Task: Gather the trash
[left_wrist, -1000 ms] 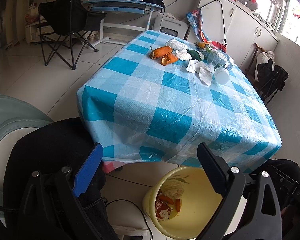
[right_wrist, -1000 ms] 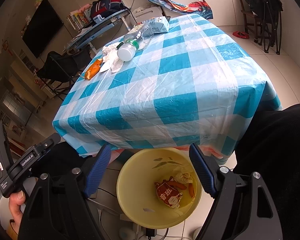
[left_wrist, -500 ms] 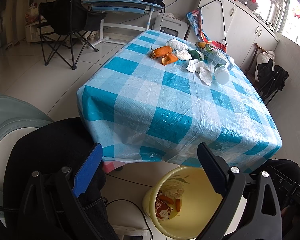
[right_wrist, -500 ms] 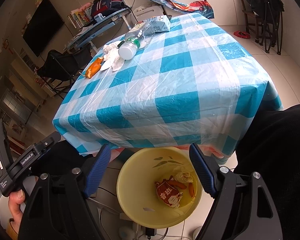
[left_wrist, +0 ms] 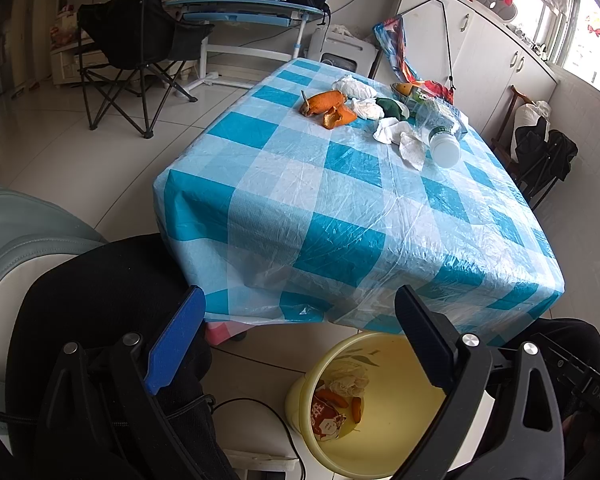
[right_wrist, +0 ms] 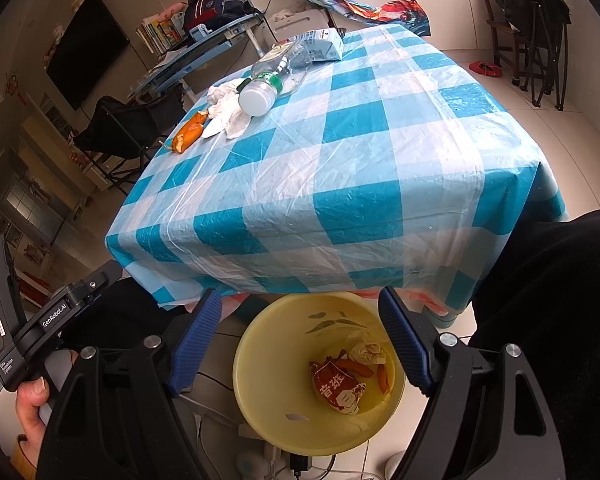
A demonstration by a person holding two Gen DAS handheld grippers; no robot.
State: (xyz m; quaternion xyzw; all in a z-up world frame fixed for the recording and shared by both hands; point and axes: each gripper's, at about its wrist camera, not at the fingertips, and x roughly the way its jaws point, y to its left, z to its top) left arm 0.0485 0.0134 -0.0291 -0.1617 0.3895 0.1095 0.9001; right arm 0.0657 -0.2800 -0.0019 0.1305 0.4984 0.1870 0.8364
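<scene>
A yellow bin [right_wrist: 260, 392] [left_wrist: 300, 396] stands on the floor under the near table edge, holding a red snack wrapper [right_wrist: 338, 390], orange peel bits and a crumpled tissue. On the far side of the blue-checked table [left_wrist: 340, 200] lie orange peels [left_wrist: 328, 106], crumpled tissues [left_wrist: 396, 136], a clear plastic bottle [left_wrist: 440, 136] [right_wrist: 268, 84] and a green item [left_wrist: 390, 106]. My left gripper [left_wrist: 296, 340] is open and empty, low, in front of the table. My right gripper [right_wrist: 300, 340] is open and empty above the bin.
A small carton [right_wrist: 324, 46] lies at the table's far end. A black folding chair [left_wrist: 136, 48] and a desk [left_wrist: 240, 12] stand beyond. Black-clothed legs [right_wrist: 548, 300] flank the bin. A dark chair [right_wrist: 536, 20] stands to the right. Cables and a power strip [right_wrist: 296, 460] lie by the bin.
The right wrist view has shifted slightly toward the table. The left gripper has not moved. Both stay open.
</scene>
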